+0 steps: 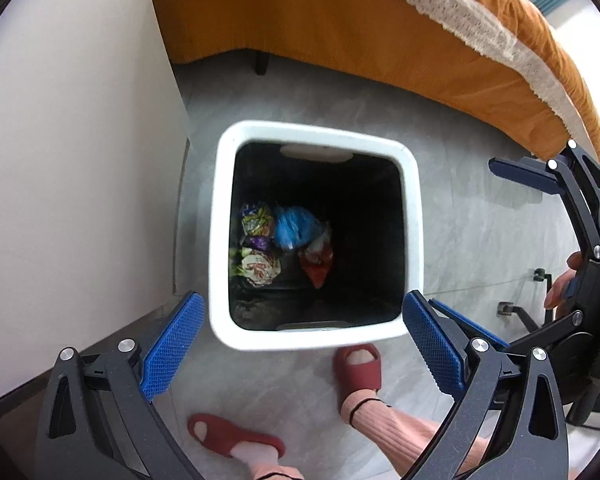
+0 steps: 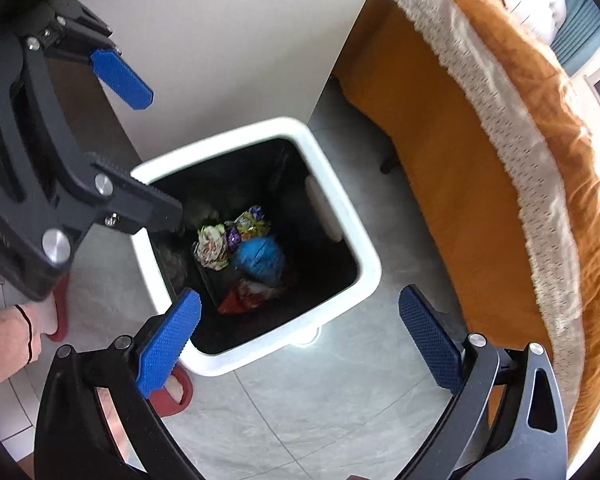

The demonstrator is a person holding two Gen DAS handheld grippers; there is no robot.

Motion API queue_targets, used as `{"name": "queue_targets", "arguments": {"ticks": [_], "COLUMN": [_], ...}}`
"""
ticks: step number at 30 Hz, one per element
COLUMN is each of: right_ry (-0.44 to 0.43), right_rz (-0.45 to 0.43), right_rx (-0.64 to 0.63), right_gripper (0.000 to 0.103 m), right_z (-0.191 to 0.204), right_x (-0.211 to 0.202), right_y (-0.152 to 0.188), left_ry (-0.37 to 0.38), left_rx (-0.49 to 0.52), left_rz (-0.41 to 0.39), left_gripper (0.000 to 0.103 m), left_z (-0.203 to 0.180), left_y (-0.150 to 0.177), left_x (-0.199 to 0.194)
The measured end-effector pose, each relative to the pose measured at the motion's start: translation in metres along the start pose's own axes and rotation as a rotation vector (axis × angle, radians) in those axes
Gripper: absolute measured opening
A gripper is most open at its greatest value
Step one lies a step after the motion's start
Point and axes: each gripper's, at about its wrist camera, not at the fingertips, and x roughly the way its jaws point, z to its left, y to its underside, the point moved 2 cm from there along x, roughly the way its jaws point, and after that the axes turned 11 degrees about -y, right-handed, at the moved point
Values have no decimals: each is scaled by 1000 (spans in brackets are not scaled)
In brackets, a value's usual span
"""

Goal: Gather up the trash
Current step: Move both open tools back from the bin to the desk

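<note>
Deep in the dim bin (image 1: 315,132), crumpled wrappers (image 1: 260,268) lie partly shadowed

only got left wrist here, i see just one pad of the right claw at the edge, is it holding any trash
Observer: No. In the right wrist view the right claw is open with nothing between its pads, and it hangs above the near corner of the white bin.
Operator: and mine, where does it sit from there
Observer: The left claw is open too. Its lower finger reaches over the bin's rim on the wall side, and its upper finger is out over the floor by the wall.
</note>
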Motion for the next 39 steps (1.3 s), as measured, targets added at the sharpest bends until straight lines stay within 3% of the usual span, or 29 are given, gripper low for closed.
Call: {"name": "queue_targets", "arguments": {"ticks": [11, 20, 25, 32, 39], "right_ry": [55, 112, 155, 164, 87], "right_rz": [-39, -108, -168, -316, -475], "right_rx": [66, 200, 292, 349, 310], "right_gripper": [99, 99, 99, 99, 99], "right_z": [1, 16, 19, 34, 69], "right_x": [-99, -234, -294, -373, -413], "right_y": [-20, -26, -36, -81, -157], "left_ry": [-44, -102, -85, -98, -237], "left_rx": [50, 80, 16, -107, -212], "left_rz": [-102, -275, -382, -519, -615], "left_gripper": [98, 98, 98, 98, 98], "left_z": [-8, -26, -21, 16, 90], "left_y": [-5, -7, -6, 10, 41], "left_x": [-106, -241, -320, -416, -483]}}
